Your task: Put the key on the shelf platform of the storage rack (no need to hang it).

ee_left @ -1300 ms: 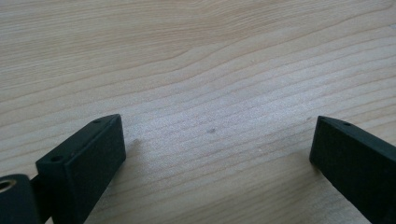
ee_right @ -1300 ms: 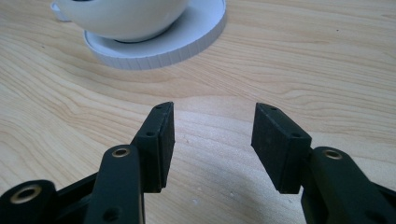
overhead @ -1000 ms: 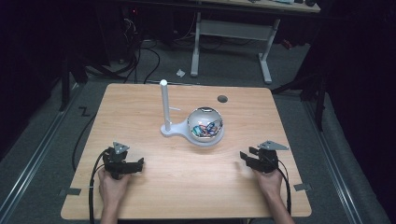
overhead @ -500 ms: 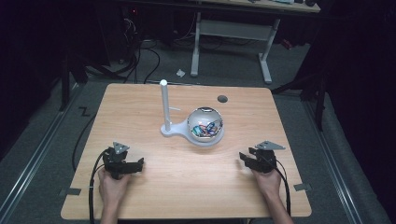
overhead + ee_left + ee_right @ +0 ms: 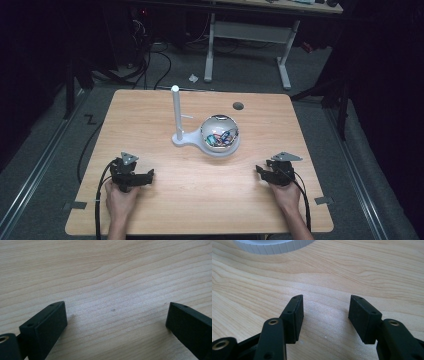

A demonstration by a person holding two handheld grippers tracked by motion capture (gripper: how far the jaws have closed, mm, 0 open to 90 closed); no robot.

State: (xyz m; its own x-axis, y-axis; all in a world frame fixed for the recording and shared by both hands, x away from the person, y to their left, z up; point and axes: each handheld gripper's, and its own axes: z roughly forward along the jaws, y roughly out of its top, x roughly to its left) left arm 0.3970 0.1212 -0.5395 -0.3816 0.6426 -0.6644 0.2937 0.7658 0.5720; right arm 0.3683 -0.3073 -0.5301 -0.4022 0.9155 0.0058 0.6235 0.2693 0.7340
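Observation:
A white stand (image 5: 186, 139) with an upright post (image 5: 175, 111) sits mid-table, and beside the post it carries a round bowl (image 5: 220, 135) holding several small coloured pieces. My left gripper (image 5: 149, 175) rests on the wooden table (image 5: 200, 190) near the front left, held by a hand. In the left gripper view my left gripper (image 5: 116, 315) stands wide open over bare wood. My right gripper (image 5: 260, 171) lies at the front right, open, with nothing between its jaws. The right gripper view shows my right gripper (image 5: 325, 305) and the stand's ribbed white rim (image 5: 272, 246) ahead.
A dark round grommet (image 5: 238, 106) is set in the table near its far edge. Beyond the table are a white desk frame (image 5: 247, 42), cables on the grey floor and a scrap of paper (image 5: 193, 78).

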